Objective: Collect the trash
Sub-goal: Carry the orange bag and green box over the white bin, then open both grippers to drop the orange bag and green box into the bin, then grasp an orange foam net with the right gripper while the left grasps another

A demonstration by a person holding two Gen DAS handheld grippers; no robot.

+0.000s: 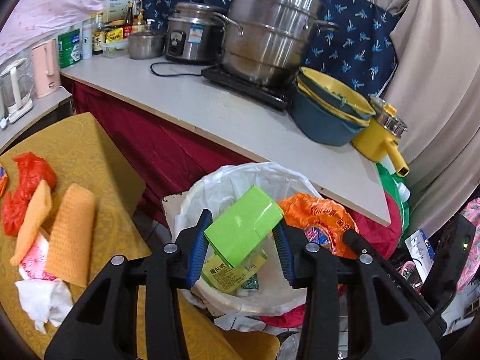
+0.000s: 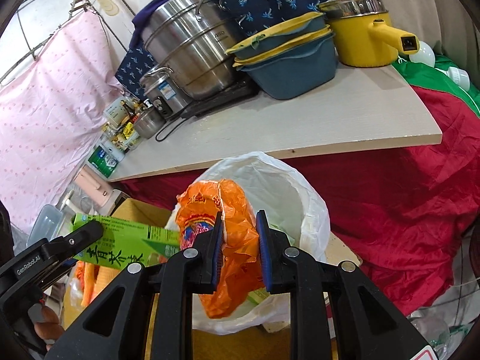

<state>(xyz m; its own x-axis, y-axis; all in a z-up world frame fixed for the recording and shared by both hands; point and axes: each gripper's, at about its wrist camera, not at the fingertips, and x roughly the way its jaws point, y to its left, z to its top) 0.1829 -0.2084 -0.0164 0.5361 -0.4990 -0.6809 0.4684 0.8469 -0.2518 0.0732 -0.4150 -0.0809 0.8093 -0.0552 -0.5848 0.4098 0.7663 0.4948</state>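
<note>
Two orange cloths (image 1: 51, 231), one green carton (image 1: 243, 225) (one bin (image 1: 192, 201))

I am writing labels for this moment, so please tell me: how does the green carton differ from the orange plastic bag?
The green carton is a stiff box with flat faces; the orange plastic bag is soft and crumpled. The left gripper has the carton between its fingers, the right gripper the bag. The carton is plain bright green with printed text; the bag shows a blue and red print. Both are over the white-lined bin.

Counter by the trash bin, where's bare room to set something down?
The counter is bare along its front edge, from the pink kettle side to the blue basins. Its back is crowded with pots and bottles.
</note>
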